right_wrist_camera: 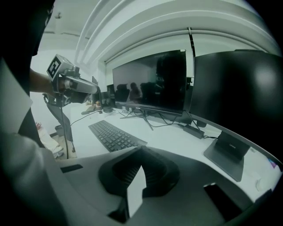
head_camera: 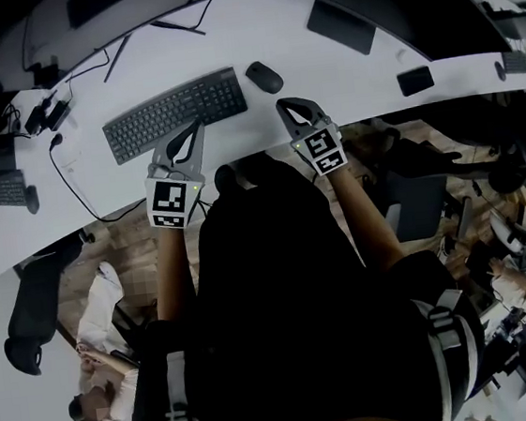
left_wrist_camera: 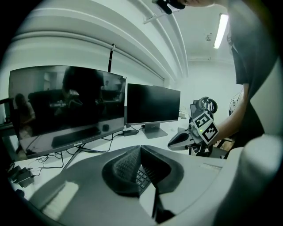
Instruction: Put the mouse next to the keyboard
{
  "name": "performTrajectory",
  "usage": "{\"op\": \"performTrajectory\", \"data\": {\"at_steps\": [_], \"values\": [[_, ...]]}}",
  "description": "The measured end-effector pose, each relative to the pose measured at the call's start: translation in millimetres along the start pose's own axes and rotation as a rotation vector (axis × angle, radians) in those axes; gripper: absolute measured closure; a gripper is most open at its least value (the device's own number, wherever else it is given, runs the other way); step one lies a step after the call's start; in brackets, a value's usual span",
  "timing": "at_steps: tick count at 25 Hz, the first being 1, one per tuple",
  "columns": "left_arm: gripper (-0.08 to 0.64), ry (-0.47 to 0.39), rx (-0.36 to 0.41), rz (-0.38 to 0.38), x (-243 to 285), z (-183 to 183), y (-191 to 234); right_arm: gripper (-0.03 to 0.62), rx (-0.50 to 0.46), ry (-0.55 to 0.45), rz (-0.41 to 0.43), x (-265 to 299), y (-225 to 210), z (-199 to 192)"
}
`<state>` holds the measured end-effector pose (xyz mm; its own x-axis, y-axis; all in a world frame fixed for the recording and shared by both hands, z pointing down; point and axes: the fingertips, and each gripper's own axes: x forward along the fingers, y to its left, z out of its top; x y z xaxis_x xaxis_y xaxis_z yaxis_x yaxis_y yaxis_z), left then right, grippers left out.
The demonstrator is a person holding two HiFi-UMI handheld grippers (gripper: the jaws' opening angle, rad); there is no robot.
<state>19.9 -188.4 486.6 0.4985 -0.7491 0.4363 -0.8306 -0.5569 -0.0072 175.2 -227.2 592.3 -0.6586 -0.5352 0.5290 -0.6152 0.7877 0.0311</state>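
At the left of the white bench (head_camera: 341, 68) a black cable (head_camera: 69, 184) loops over the top towards the near edge. Right of it lies the black keyboard (head_camera: 175, 113), set at a slant. The left hand-held gripper (head_camera: 197, 124) reaches in over the keyboard's near edge, its jaws pressed together with nothing between them. Its own view shows keys just below the closed tips, and whether they touch the keys cannot be told. The mouse (head_camera: 264, 76) rests on the bench just beside the keyboard's right end, a narrow gap apart, with no gripper on it. On the near side of the mouse, and clear of it, the right hand-held gripper (head_camera: 284, 107) hangs over the bench edge, its jaws also pressed together and empty. Further right a flat dark monitor stand (head_camera: 341, 24) sits on the bench, and two dark monitors (left_wrist_camera: 66, 106) stand along the back
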Motion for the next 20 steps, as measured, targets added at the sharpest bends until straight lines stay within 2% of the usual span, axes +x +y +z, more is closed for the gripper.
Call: {"op": "performTrajectory", "data": {"at_steps": [20], "values": [[0.558, -0.033, 0.033, -0.078, -28, -6, 1, 0.591, 0.013, -0.023, -0.092, -22, 37, 22]]}}
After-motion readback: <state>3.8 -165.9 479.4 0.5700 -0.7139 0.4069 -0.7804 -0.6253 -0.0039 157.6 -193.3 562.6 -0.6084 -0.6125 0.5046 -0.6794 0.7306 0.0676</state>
